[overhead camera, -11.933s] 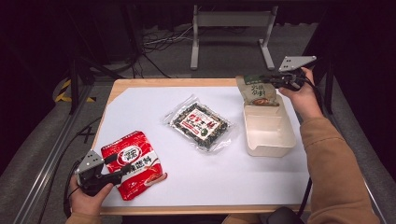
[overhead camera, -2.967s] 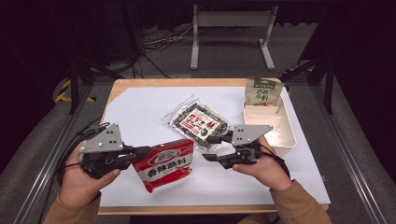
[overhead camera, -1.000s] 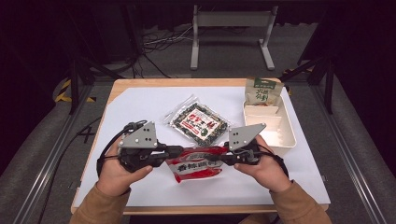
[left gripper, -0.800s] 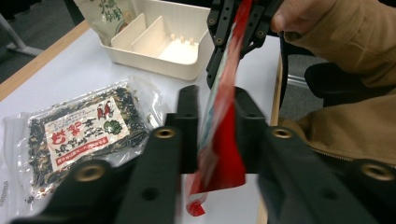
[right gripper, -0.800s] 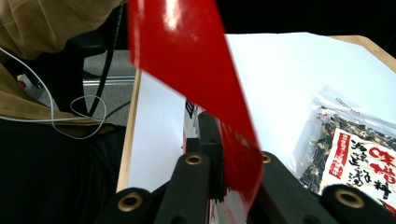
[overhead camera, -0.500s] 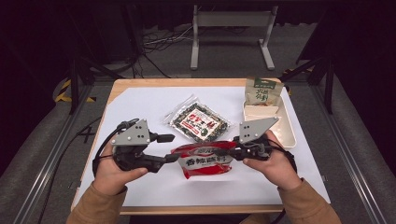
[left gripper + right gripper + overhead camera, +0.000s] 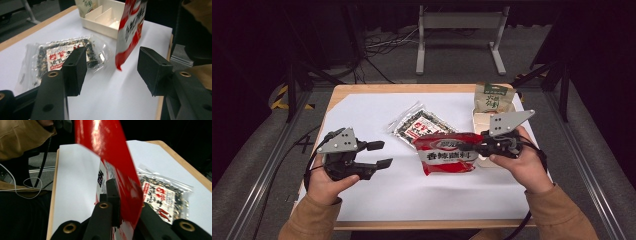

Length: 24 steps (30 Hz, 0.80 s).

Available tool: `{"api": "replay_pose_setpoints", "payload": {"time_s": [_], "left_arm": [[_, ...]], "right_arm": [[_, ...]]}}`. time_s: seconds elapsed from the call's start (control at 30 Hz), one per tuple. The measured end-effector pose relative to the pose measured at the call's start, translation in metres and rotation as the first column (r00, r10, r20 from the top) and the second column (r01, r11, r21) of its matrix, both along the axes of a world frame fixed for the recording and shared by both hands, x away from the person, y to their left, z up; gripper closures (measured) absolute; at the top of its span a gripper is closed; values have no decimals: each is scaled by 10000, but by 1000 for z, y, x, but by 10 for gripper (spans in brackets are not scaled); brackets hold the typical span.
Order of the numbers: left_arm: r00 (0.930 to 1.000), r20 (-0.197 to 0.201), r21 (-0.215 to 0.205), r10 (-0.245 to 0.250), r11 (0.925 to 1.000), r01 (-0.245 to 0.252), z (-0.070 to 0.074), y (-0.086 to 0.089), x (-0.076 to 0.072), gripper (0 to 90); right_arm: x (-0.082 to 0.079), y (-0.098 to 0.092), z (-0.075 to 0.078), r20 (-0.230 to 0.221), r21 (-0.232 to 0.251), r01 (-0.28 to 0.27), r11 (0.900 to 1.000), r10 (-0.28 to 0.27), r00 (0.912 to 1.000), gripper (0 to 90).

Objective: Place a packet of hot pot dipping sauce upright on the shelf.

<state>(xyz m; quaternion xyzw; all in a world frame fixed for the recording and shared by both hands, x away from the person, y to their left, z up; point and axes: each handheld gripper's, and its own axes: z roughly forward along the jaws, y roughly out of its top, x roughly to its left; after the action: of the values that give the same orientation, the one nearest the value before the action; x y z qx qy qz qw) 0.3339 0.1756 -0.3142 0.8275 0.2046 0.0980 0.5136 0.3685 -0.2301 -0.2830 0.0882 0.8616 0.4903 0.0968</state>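
Red pouch (image 7: 448, 152), white-banded label, Chinese writing: clamped in right gripper (image 7: 472, 146) fingers. Left gripper (image 7: 379, 154), nine o'clock: fingers just opened, empty.

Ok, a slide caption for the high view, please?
Right gripper holds the red snack packet above the table; left gripper open, apart.

A clear seaweed packet (image 7: 418, 126) lies mid-tabletop (image 7: 362, 107). At two o'clock from it sits a white divided tray (image 7: 100, 18), with a green pouch (image 7: 492, 98) at its twelve o'clock end.
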Motion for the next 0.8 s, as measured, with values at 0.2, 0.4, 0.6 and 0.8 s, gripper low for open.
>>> {"api": "replay_pose_setpoints", "payload": {"time_s": [0.2,0.4,0.6,0.8], "left_arm": [[9987,-352,-152,358,9992,-363,-23,3,11,413],[9969,-114,-278,773,9966,-776,-42,8,17,431],[9937,-298,-626,1080,9920,-1097,-57,10,22,418],[9931,-258,-586,1143,9916,-1157,-63,10,24,416]], "right_arm": [[10,-12,17,226,-143,339,9993,-336,9992,895],[18,-23,30,498,-264,609,9978,-595,9970,895],[28,-35,39,673,-213,897,9957,-881,9938,895],[42,-47,39,638,-138,1284,9916,-1273,9898,894]]}}
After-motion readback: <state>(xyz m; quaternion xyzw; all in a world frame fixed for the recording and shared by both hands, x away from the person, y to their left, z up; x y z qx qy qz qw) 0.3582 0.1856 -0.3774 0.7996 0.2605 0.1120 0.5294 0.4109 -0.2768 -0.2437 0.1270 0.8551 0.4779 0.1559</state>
